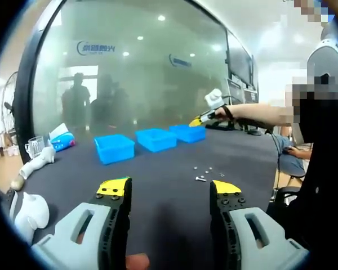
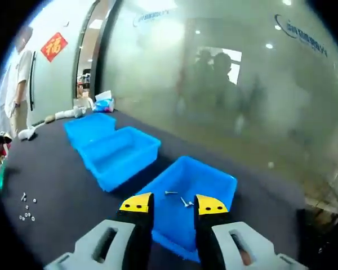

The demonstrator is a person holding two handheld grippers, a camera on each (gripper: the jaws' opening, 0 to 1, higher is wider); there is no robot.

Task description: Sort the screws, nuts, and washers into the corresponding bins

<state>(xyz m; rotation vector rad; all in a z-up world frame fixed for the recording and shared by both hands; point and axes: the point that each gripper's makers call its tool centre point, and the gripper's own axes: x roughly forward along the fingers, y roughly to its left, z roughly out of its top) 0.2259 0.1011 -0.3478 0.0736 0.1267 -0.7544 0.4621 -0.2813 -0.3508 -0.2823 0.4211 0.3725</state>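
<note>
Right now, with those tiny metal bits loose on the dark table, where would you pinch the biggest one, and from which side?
Probably the screw lying flat at the near edge of the scattered hardware. Pinch across its thin shank, coming straight down from above: it lies flush on the table, so nothing else is exposed. The left gripper is open and nearest. Its exact shape is too small to confirm.

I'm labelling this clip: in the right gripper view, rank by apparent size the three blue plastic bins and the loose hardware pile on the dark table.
1. Nearest blue plastic bin
2. Middle blue plastic bin
3. Farthest blue plastic bin
4. Loose hardware pile
Nearness likely sets the bins' order, so their true sizes may match.
</note>
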